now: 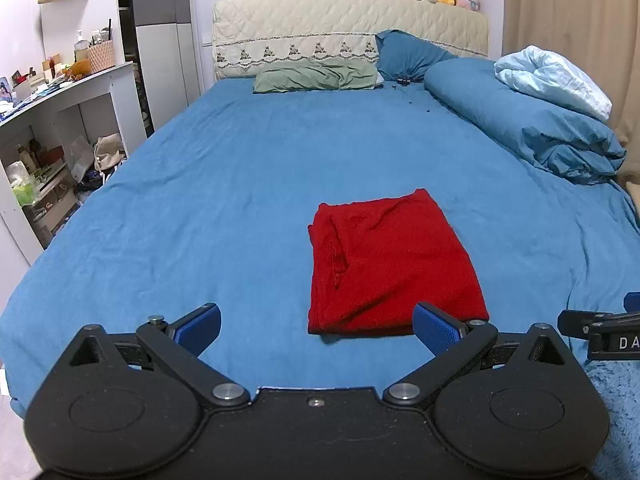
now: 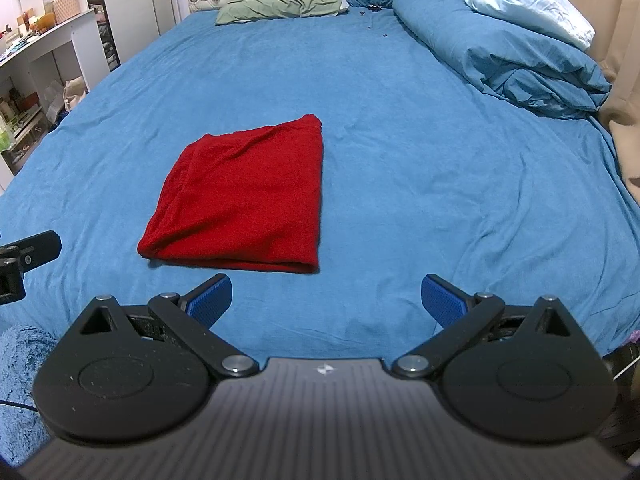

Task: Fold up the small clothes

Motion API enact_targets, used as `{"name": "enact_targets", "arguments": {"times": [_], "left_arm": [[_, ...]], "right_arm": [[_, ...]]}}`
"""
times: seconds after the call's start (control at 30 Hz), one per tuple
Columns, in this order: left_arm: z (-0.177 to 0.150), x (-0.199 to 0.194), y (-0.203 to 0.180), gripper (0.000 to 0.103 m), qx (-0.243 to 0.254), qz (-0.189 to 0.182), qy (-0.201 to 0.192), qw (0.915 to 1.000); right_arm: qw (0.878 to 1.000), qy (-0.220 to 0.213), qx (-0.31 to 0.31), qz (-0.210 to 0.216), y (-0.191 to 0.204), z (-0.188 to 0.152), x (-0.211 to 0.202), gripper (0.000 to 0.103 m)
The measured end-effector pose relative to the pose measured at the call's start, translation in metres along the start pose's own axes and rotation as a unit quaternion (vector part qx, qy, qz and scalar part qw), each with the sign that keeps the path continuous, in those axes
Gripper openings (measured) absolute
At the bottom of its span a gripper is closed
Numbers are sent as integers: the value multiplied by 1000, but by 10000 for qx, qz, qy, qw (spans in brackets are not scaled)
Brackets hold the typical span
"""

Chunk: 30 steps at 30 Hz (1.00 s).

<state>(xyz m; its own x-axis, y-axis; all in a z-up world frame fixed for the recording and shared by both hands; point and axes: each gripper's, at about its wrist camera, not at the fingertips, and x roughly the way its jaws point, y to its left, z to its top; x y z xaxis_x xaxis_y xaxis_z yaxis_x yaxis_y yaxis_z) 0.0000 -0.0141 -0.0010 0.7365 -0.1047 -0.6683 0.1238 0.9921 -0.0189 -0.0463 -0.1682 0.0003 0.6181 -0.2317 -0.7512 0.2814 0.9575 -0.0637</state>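
Observation:
A red garment [image 1: 390, 264] lies folded into a rough rectangle on the blue bed sheet [image 1: 224, 200]; it also shows in the right wrist view [image 2: 248, 200]. My left gripper [image 1: 316, 330] is open and empty, held above the sheet just short of the garment's near edge. My right gripper [image 2: 326, 300] is open and empty, near the garment's near right corner. The right gripper's body [image 1: 600, 332] shows at the right edge of the left wrist view. The left gripper's body [image 2: 24, 258] shows at the left edge of the right wrist view.
A rolled blue duvet [image 1: 528, 120] with a pale blue cover lies along the bed's right side. A green pillow [image 1: 316, 76] and a blue pillow [image 1: 408, 56] lie at the headboard. White shelves [image 1: 60, 128] stand left of the bed. A fluffy blue rug [image 2: 20, 380] lies below.

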Motion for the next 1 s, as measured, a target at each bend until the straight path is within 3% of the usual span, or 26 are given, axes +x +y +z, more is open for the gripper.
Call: {"name": "enact_targets", "arguments": {"times": [1.0], "left_arm": [[3, -4, -3, 103, -49, -56, -37, 10000]], "right_arm": [[10000, -51, 53, 30, 4, 0, -4, 103]]}}
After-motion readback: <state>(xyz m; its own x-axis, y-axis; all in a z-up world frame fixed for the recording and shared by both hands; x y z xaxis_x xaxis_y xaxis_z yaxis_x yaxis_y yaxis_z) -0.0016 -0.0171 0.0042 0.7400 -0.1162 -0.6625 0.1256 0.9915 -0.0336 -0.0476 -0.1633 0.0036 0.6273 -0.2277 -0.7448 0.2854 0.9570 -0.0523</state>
